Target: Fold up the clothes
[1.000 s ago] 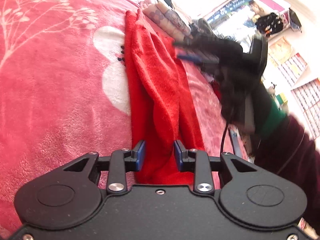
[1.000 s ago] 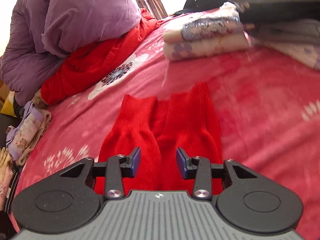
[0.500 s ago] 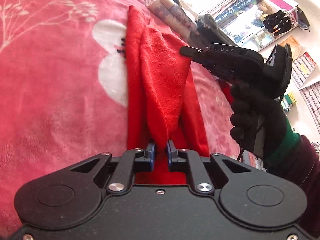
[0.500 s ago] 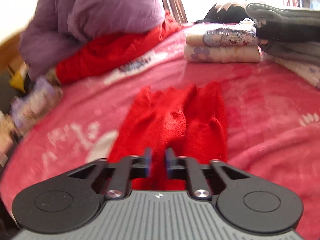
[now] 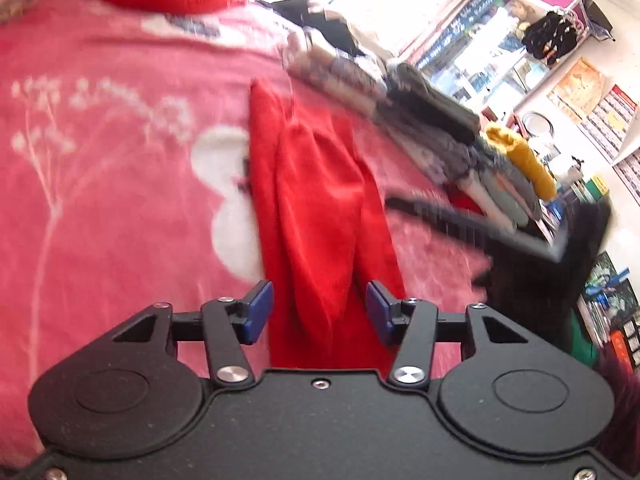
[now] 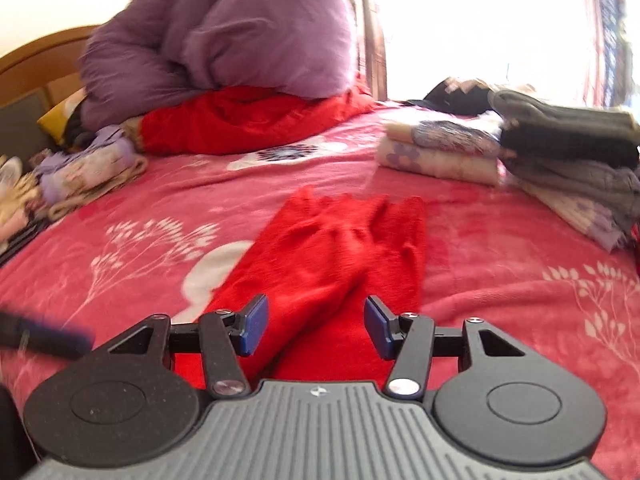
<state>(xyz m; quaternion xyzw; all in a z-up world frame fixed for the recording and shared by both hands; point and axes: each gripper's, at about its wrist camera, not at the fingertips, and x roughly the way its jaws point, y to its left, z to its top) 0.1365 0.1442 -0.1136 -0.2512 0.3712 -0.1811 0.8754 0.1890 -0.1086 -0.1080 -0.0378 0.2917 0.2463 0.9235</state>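
A red fleece garment (image 5: 316, 216) lies in long folds on the pink floral blanket (image 5: 100, 200). My left gripper (image 5: 319, 312) hovers over its near end, open, with the cloth under the gap between the blue pads (image 5: 258, 306). In the right wrist view the same red garment (image 6: 336, 252) stretches away from my right gripper (image 6: 316, 326), which is also open above its near end. The right gripper's blurred body (image 5: 480, 228) shows at the right of the left wrist view.
Folded clothes are stacked at the blanket's right side (image 6: 568, 152), with a smaller folded pile (image 6: 436, 148) beside them. A purple duvet (image 6: 224, 40) rests on a red quilt (image 6: 248, 124) at the headboard. Loose patterned garments (image 6: 80, 172) lie at the left. Shelves (image 5: 520, 48) stand beyond the bed.
Both grippers were shut on the red garment half a second ago; now both are open and the cloth lies loose on the blanket. Both cameras have drawn back and tilted up.
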